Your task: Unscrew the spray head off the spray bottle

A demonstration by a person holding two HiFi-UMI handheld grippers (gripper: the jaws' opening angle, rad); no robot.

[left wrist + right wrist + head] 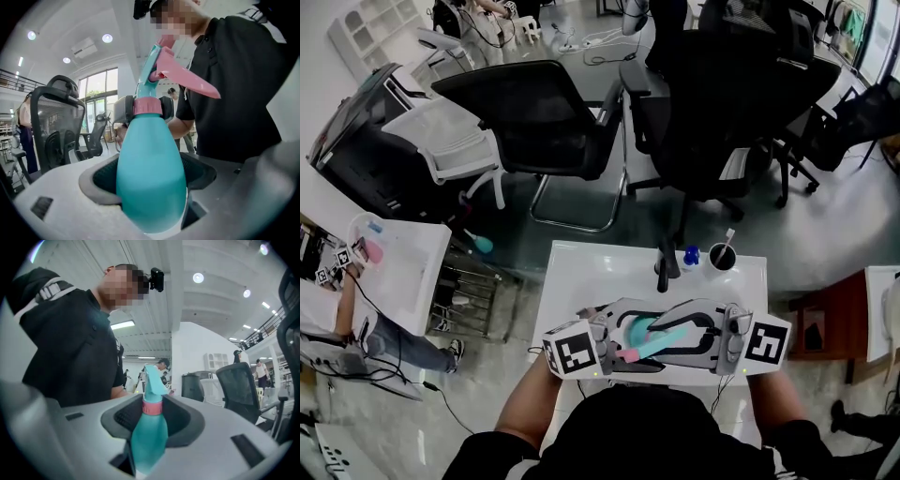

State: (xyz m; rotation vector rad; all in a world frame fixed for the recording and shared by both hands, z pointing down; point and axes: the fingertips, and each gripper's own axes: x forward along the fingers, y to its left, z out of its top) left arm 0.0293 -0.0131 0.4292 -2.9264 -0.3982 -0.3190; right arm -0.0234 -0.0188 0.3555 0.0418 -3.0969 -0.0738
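Office chairs (pixel 544 112) crowd the floor beyond the white table (pixel 581 272), and above the table's near edge the teal spray bottle (pixel 639 330) is up in the air, caught between both tools. The left gripper (pixel 150 185) is clamped wide round the fat body. The right gripper (pixel 152 420) is closed narrower on the bottle by the pink collar (pixel 152 407). The spray head (pixel 161 61) is still screwed on, pink trigger (pixel 187 77) jutting out.
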